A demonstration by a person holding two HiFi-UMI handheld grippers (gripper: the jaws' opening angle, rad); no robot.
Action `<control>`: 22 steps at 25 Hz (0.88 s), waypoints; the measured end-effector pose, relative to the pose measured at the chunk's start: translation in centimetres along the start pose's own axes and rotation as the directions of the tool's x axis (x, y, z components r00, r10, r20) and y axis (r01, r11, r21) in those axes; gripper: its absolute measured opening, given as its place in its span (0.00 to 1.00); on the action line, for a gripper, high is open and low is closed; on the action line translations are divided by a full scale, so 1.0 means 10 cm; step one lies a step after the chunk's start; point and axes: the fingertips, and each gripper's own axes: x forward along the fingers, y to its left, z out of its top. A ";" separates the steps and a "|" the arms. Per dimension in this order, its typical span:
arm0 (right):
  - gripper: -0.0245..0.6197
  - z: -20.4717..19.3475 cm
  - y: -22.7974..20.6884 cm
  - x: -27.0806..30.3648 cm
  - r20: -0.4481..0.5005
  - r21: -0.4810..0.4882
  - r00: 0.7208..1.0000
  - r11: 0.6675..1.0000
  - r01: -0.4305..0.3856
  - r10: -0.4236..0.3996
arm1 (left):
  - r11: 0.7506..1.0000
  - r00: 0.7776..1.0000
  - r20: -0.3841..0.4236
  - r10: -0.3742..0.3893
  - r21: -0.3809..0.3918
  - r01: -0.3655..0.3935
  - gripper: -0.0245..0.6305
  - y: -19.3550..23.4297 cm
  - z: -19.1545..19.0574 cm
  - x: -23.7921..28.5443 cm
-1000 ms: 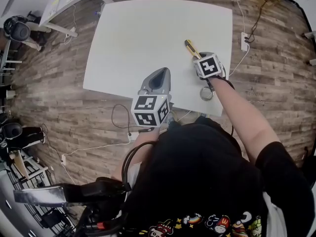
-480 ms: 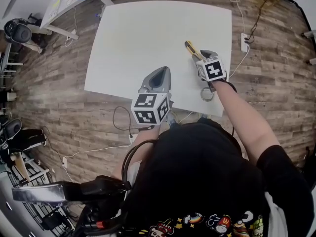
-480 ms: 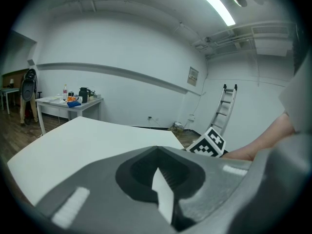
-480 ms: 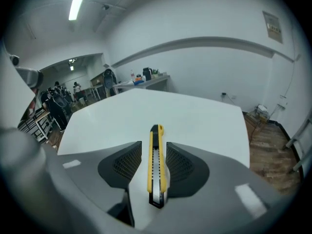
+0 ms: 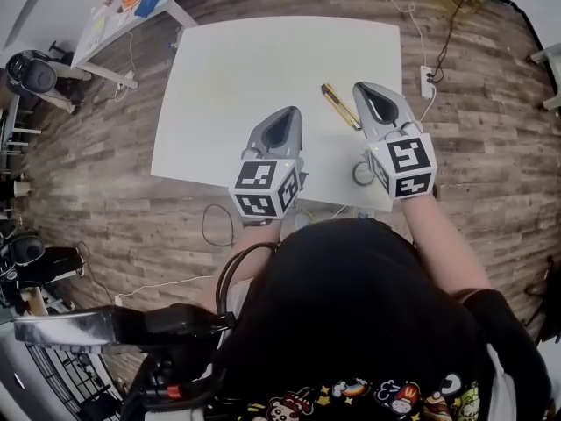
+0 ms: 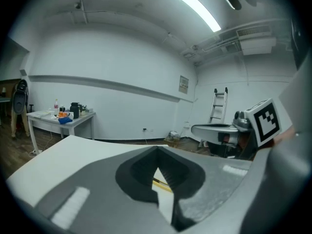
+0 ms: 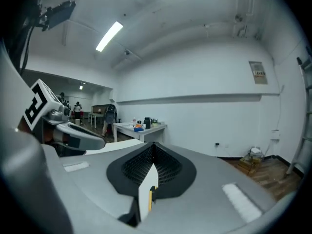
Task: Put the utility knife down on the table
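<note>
Yellow utility knife [image 5: 340, 106] — flat on table [image 5: 254, 68]

The utility knife [image 5: 340, 106] is yellow, the table [image 5: 245, 77] white, the floor [image 5: 105, 191] brown-planked.

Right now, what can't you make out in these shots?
- Knife: whether the blade is out or retracted is too small to tell in the head view. Both gripper views show only a yellow sliver of it, the rest hidden by the jaw bodies.
- Ring by the near edge of the table: partly behind the right gripper in the head view, so what it is stays unclear.
- Clutter on the side desk: too small in every view.
</note>
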 end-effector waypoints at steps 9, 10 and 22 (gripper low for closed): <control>0.07 0.10 -0.22 -0.28 0.066 -0.043 0.992 0.993 0.109 -0.106 | 0.999 0.997 0.073 -0.026 0.047 0.023 0.04 -0.06 0.22 -0.01; 0.07 0.11 -0.24 -0.30 0.070 -0.047 0.992 0.993 0.111 -0.108 | 0.999 0.997 0.072 -0.025 0.048 0.022 0.04 -0.06 0.22 -0.01; 0.07 0.09 -0.22 -0.35 0.058 -0.056 0.994 0.994 0.095 -0.092 | 0.999 0.998 0.064 -0.016 0.036 0.014 0.04 -0.13 0.15 0.00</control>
